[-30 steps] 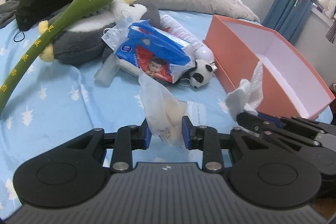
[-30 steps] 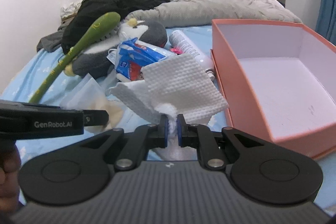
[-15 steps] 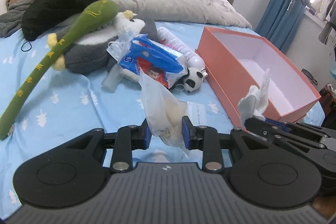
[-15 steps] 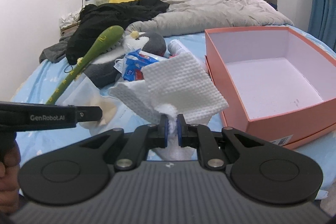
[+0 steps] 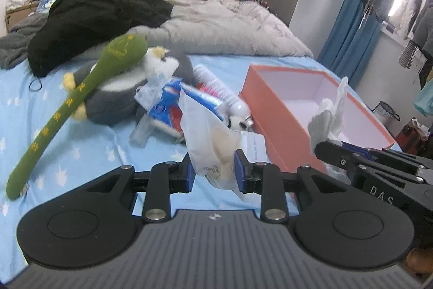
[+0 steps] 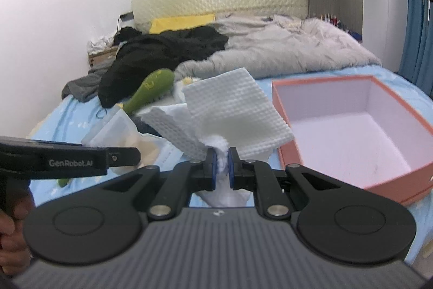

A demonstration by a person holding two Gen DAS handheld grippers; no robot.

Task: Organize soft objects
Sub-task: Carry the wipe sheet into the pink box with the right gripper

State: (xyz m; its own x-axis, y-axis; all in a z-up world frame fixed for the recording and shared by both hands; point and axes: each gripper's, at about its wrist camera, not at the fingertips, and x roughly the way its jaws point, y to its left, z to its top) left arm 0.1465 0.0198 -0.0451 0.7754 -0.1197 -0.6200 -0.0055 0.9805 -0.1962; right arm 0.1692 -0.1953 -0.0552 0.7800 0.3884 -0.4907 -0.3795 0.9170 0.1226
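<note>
The left gripper point(image 5: 213, 171) pinches a clear plastic bag point(image 5: 209, 134) with something pale cream inside, its blue-padded fingers closed against the bag's lower part so that the bag stands up above them, off the bed. The right gripper point(image 6: 221, 167) is pressed together on the bunched corner of a white textured cloth point(image 6: 235, 115), which fans upward and to both sides of the fingers while a further fold hangs below them. Seen from the left wrist, the right gripper sits just to the right of the left one, in front of the near corner of an open orange box point(image 5: 273, 110) with a pale lining that rests on the light blue bedsheet point(image 5: 67, 153). Beyond the bag lies a heap: a long green plush point(image 5: 81, 96) across a grey and white stuffed toy point(image 5: 119, 99), a blue and red packet point(image 5: 167, 107), a white bottle point(image 5: 219, 92) and a small panda toy point(image 5: 236, 122). Farther back, a black garment point(image 6: 167, 50) and a grey duvet point(image 6: 284, 45) cover the bed.
</note>
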